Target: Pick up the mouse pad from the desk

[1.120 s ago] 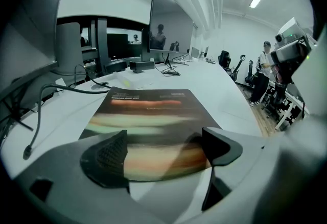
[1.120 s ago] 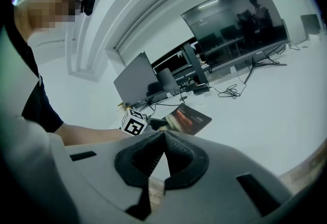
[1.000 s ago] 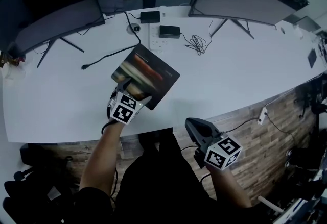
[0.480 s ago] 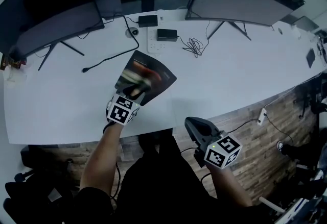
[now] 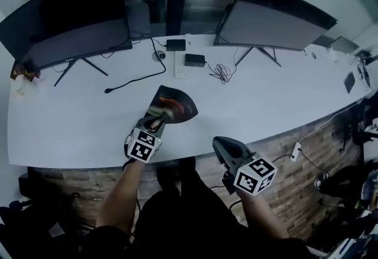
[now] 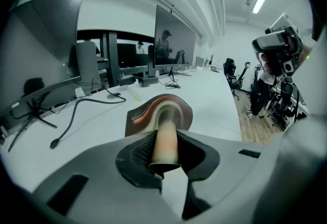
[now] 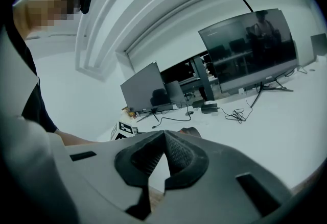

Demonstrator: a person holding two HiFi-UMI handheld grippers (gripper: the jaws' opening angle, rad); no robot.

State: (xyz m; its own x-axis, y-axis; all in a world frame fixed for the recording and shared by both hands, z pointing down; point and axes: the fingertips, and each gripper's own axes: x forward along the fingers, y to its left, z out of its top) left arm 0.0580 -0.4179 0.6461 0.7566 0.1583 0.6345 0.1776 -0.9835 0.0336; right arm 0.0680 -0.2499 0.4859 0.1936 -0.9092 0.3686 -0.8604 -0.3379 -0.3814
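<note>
The dark mouse pad (image 5: 175,105) with a red and orange print hangs curled above the white desk (image 5: 277,95), its near edge pinched in my left gripper (image 5: 155,121). In the left gripper view the pad (image 6: 164,112) is folded into a narrow ridge between the pads, which press on it from both sides; these jaws have just been closing on it. My right gripper (image 5: 222,146) hovers off the desk's front edge, to the right of the pad, and holds nothing. Its pads (image 7: 173,152) meet at the tips.
Two large dark monitors (image 5: 68,25) (image 5: 277,16) stand on thin legs at the back of the desk. Between them lie a white power strip (image 5: 182,64), small black boxes (image 5: 195,59) and cables (image 5: 133,80). A wooden floor lies beyond the desk's curved front edge.
The pad lay flat on the desk with the left jaws around its near corner; now it is pinched, curled and lifted. Both grippers have risen.
</note>
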